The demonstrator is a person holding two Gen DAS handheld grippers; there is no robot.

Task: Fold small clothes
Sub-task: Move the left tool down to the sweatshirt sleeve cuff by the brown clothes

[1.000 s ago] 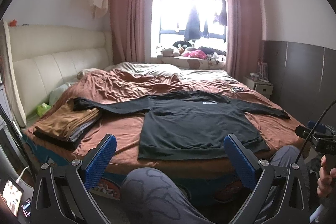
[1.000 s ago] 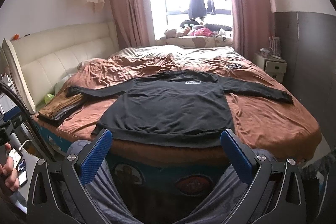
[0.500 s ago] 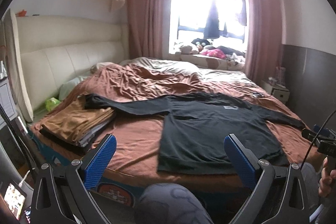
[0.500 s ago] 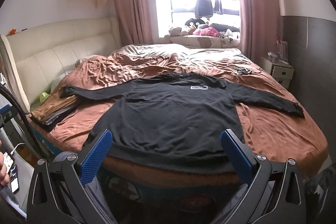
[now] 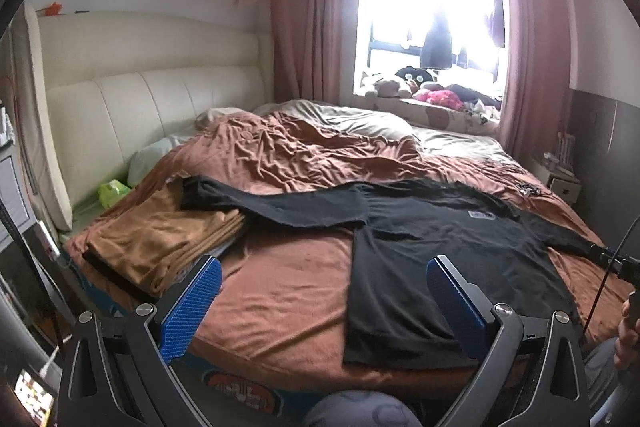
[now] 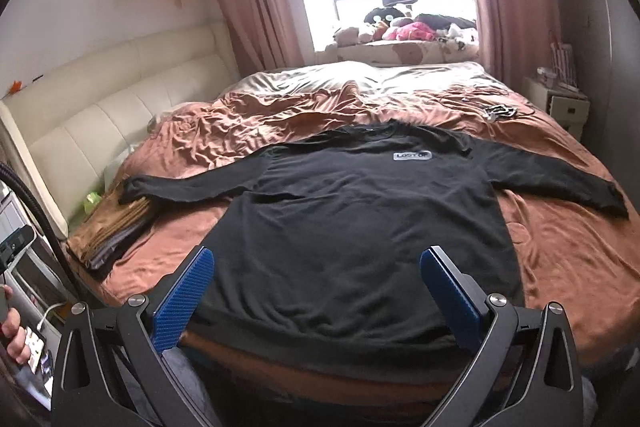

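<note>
A black long-sleeved shirt [image 6: 352, 223] lies flat on the brown bed sheet [image 6: 560, 251], front up, both sleeves spread out, hem toward me. It also shows in the left wrist view [image 5: 432, 267]. Its left sleeve end rests on a pile of folded tan and grey clothes [image 5: 160, 247]. My left gripper [image 5: 324, 275] is open and empty, above the bare sheet left of the shirt's hem. My right gripper [image 6: 316, 267] is open and empty, above the shirt's lower body.
The folded pile [image 6: 112, 231] sits at the bed's left corner. A cream headboard [image 5: 140, 115] is at left, rumpled bedding [image 5: 304, 151] lies behind the shirt, a bedside cabinet [image 6: 564, 107] stands at right. Small items [image 6: 500, 111] lie on the far right of the bed.
Both grippers have moved forward and up toward the bed; the shirt now fills more of each view. The left view has swung left. Both stay open.
</note>
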